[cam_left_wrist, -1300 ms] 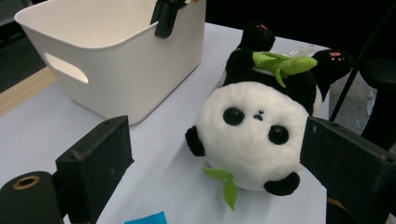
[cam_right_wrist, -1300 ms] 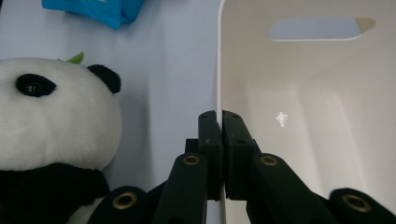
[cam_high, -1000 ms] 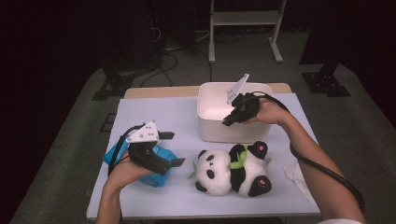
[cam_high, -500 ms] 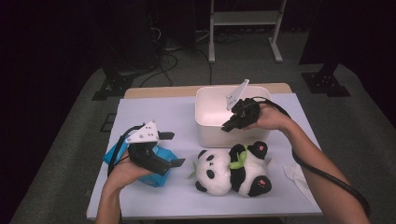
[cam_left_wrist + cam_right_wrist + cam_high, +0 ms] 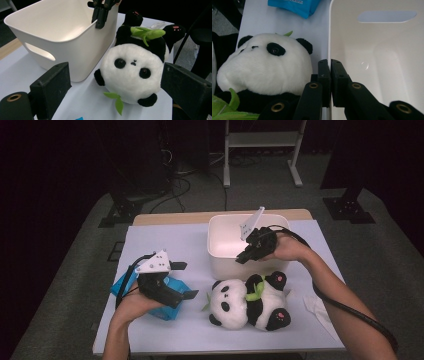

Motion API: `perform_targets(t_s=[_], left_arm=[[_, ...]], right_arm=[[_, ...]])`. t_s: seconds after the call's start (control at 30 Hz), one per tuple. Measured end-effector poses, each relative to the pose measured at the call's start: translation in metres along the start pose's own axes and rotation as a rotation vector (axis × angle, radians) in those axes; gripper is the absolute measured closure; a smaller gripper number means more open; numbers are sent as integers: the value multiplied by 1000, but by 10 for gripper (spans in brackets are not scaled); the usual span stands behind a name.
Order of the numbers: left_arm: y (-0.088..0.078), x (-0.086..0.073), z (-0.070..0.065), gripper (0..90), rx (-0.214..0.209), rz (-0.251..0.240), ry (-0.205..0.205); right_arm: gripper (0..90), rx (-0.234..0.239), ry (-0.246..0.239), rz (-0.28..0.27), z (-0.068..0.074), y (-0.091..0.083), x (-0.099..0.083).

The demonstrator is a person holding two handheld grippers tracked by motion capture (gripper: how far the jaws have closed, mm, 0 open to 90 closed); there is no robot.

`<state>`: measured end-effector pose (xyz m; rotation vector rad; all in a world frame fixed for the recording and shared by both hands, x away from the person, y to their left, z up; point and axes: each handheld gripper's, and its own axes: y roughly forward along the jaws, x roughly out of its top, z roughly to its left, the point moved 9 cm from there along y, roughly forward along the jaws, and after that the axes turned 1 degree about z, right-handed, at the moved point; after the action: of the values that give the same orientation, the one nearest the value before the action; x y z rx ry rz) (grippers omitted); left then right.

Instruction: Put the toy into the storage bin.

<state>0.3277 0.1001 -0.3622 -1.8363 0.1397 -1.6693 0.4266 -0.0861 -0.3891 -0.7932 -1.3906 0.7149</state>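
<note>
- Since a second ago, the right tongs (image 5: 243,257) are sitting a little lower on the near wall of the white bin (image 5: 220,227); the left tongs (image 5: 181,280), the panda and the bag are lying where they were.
- Nearest the front edge of the desk (image 5: 150,335), the left tongs are hovering over the blue bag (image 5: 167,312) at the front left, jaws standing wide apart with nothing between them, pointing toward the panda.
- Just beyond, the plush panda (image 5: 247,302) is lying near the middle of the front edge, a green leaf on its chest, head toward the left tongs, close but not touching them.
- From the left gripper view, the panda's face (image 5: 131,66) is showing between the two open jaws, with the bin (image 5: 50,37) behind it at left.
- Farther back, the bin is standing at the middle of the desk toward the back edge, its near wall just beside the panda.
- On that near wall, the right tongs (image 5: 330,67) are clamping the rim from above, one jaw outside and one inside, pressed together on the thin plastic (image 5: 329,37).
- Beside the panda at the right, crumpled clear wrapping (image 5: 315,302) is lying near the desk's right edge.
</note>
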Motion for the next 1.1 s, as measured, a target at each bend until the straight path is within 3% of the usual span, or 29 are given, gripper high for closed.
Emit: perform_targets(t_s=[0.3,0.63,0.8,1.1], left_arm=[[0,-1,0,80,0,2,2],[1,-3,1,80,1,11,-7],[4,-5,1,80,-1,24,-6],[7,-6,0,80,-6,30,-8]], right_arm=[[789,-18,37,-34,-1,-10,1],[651,-78,76,-72,2,-31,-5],[632,-98,70,-84,14,-45,-9],[603,-60,75,-76,51,-54,-33]])
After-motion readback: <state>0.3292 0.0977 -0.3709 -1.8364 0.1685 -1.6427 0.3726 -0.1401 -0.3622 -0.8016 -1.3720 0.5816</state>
